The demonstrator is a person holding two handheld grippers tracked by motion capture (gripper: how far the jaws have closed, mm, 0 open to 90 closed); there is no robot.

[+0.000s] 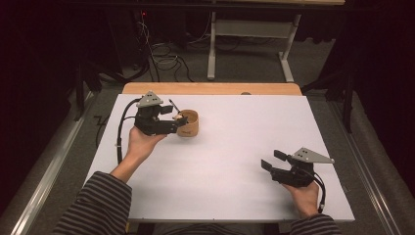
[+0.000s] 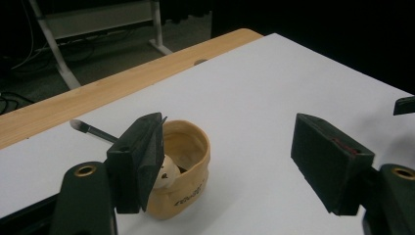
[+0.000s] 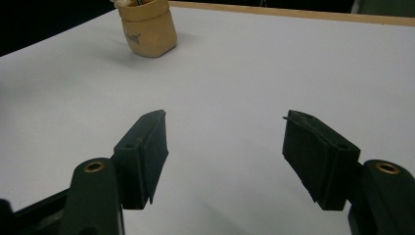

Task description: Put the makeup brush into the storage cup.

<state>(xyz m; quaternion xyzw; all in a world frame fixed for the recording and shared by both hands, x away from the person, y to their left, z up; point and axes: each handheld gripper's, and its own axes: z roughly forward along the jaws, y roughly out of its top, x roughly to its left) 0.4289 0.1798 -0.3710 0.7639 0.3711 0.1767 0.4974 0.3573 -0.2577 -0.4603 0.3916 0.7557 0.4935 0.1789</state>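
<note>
1. So, nearest me, the right gripper [image 1: 270, 160] hovers over the white table [image 1: 235, 161], jaws spread wide, holding nothing.
2. Further back, the left gripper [image 1: 177, 118] is wide open too, empty, right next to a tan pouch [image 1: 189, 123].
3. A brush [image 2: 90, 129] sticks out of that pouch.

The counter [image 1: 220, 161] is a wooden top almost wholly covered by a white sheet [image 1: 244, 137], with a strip of bare light wood [image 1: 210, 88] left showing along its far edge at twelve o'clock. Standing directly on the sheet, toward ten o'clock from the middle, is a small tan pouch [image 1: 189, 123] with an open, rolled rim and dark print on its side, upright. A thin brush handle [image 2: 93, 130] pokes out of it.
</note>
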